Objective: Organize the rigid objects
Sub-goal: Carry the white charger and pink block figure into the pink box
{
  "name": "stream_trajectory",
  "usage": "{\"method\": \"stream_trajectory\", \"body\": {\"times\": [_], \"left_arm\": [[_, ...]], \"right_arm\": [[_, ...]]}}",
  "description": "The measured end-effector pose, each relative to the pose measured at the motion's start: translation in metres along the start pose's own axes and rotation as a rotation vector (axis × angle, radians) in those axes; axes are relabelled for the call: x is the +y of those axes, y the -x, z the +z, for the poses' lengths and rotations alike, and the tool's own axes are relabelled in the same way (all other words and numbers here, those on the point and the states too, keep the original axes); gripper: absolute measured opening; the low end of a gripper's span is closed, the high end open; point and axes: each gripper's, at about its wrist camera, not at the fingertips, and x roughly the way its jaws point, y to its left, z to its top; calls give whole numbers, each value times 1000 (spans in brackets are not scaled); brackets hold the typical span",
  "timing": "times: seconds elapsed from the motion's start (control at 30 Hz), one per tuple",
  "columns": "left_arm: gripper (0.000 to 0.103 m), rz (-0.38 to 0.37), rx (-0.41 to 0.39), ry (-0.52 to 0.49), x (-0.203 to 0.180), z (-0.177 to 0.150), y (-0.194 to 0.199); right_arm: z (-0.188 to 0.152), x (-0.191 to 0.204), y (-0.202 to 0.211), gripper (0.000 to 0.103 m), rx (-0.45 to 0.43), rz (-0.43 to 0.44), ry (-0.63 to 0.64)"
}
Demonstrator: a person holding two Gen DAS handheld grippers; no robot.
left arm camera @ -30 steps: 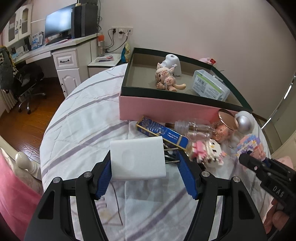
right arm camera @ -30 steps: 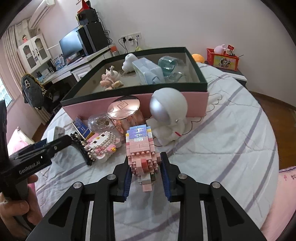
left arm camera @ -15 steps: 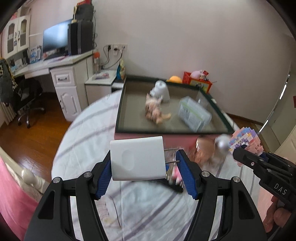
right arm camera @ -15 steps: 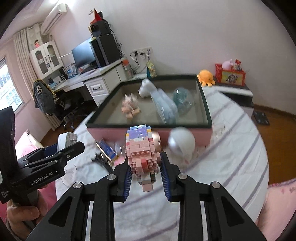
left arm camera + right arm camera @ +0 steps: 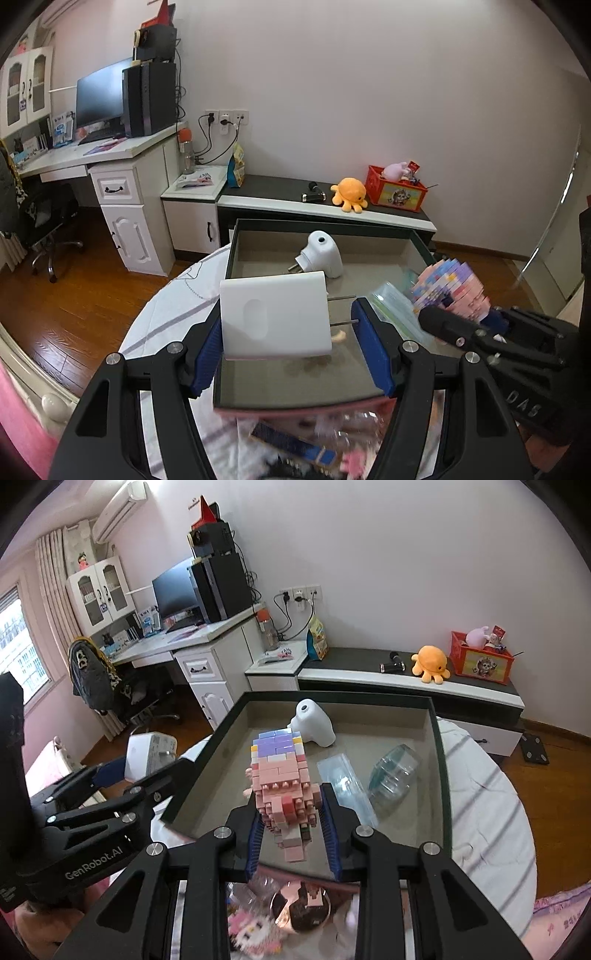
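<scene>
Left hand-held gripper (image 5: 291, 341) clamped on charger (image 5: 275, 317), right hand-held gripper (image 5: 293, 825) on brick figure (image 5: 282, 779); box (image 5: 441, 775) floor directly below-ahead of both.

"GenRobot.AI" is printed in pale letters on the black body of the left gripper (image 5: 147, 771), at about eight o'clock in the right wrist view. In the left wrist view, "DAS" stands on the black body of the right gripper (image 5: 491, 321), at about four o'clock. The white charger (image 5: 151, 753) held between the left gripper's jaws bears a printed label, probably ratings text, too small to read.
</scene>
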Motion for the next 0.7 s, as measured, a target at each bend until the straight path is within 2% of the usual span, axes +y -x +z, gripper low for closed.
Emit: {"method": "stream_trajectory", "body": {"times": [0.3, 0.57, 0.67, 0.7], "left_arm": [[67, 9, 53, 3, 7, -4, -48], [69, 30, 86, -23, 6, -9, -64], [75, 62, 73, -30, 8, -9, -58], [79, 74, 69, -22, 11, -8, -54]], "right_arm": [[-1, -4, -42, 29, 60, -31, 19], [0, 1, -53, 30, 76, -85, 73], [-2, 4, -52, 40, 75, -100, 83], [-2, 2, -51, 48, 72, -104, 78]]}}
